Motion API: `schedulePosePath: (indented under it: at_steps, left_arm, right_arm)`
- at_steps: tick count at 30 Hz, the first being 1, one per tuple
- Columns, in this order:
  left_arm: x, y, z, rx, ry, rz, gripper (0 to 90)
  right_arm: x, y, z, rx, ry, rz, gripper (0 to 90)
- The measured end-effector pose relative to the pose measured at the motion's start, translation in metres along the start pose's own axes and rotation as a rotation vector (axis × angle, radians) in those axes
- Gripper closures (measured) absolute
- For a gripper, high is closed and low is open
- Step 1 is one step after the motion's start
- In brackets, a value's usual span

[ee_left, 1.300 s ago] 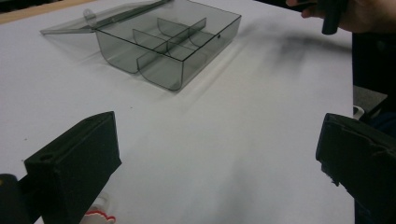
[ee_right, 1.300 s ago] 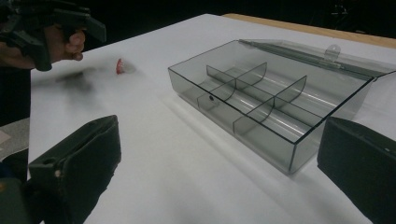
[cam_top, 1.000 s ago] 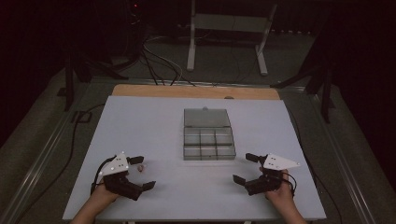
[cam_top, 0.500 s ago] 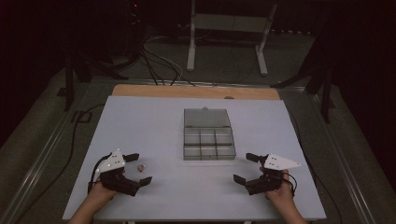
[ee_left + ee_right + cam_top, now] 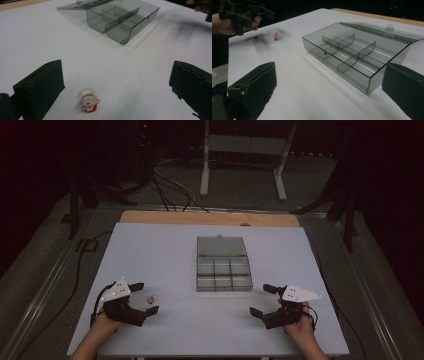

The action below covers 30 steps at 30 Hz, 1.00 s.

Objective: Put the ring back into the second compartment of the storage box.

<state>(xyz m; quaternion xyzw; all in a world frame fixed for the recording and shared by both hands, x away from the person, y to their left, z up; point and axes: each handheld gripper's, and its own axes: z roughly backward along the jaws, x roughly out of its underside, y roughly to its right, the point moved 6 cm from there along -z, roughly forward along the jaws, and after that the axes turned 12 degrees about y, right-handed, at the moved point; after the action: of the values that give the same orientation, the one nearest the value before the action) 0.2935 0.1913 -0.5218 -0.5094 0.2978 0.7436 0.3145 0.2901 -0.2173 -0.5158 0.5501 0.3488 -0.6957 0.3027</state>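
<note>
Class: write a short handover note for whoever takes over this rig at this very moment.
Left tool: open, jaws either side of the small Santa charm, not touching it.
Right tool: open, holding nothing, near the table's front right.
Clear compartment box: mid-table, lid open, compartments look empty.
Done: box opened.
Left: probably grip the charm and put it in a compartment.

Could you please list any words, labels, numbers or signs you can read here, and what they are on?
None: no readable text anywhere.
Santa charm: a printed face, no letters.
Clear box: plain, no label.
Left gripper and right gripper: no legible marking.
</note>
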Motion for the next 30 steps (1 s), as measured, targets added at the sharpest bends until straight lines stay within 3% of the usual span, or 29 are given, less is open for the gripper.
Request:
schedulePosePath:
  at_steps: [6,18,22,27,30]
  left_arm:
    - [0.005,-0.010,0.000,-0.066,-0.030,0.019,0.8]
    - [0.017,-0.016,-0.002,-0.104,-0.113,0.044,0.8]
    - [0.022,-0.015,-0.004,-0.099,-0.146,0.045,0.8]
    - [0.025,-0.014,-0.009,-0.130,-0.186,0.015,0.9]
    - [0.026,-0.012,-0.011,-0.131,-0.216,0.033,0.9]
  right_arm:
    - [0.000,0.000,0.000,0.001,-0.004,0.001,0.0]
    - [0.001,0.001,-0.001,0.004,-0.012,0.005,0.0]
    - [0.001,0.002,0.000,0.008,-0.012,0.001,0.0]
    - [0.002,0.001,-0.001,0.008,-0.015,0.003,0.0]
    - [0.002,0.002,-0.001,0.007,-0.016,0.005,0.0]
